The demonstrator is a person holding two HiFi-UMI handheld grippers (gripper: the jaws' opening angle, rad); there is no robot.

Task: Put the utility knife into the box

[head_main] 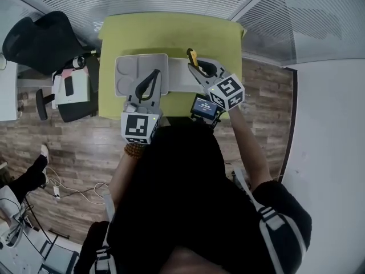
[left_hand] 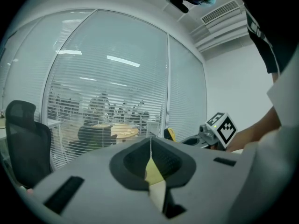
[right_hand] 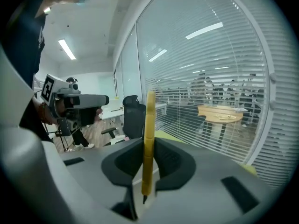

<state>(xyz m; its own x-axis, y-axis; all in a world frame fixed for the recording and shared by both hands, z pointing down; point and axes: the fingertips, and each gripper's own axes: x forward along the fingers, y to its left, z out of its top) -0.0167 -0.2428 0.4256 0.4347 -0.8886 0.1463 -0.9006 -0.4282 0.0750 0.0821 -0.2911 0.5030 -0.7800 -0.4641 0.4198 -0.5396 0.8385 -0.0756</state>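
Over the box on the green bench, the left gripper hangs with its jaws together on nothing. Just to the right, the right gripper is clamped on the knife. The knife's long axis points away from the person, and the box lies to its left.

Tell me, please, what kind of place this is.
Probably an office: glass walls with slatted blinds, a black office chair, and a round wooden table in the room behind the glass.

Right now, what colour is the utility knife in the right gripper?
Yellow, with a dark tip; the utility knife shows best in the right gripper view.
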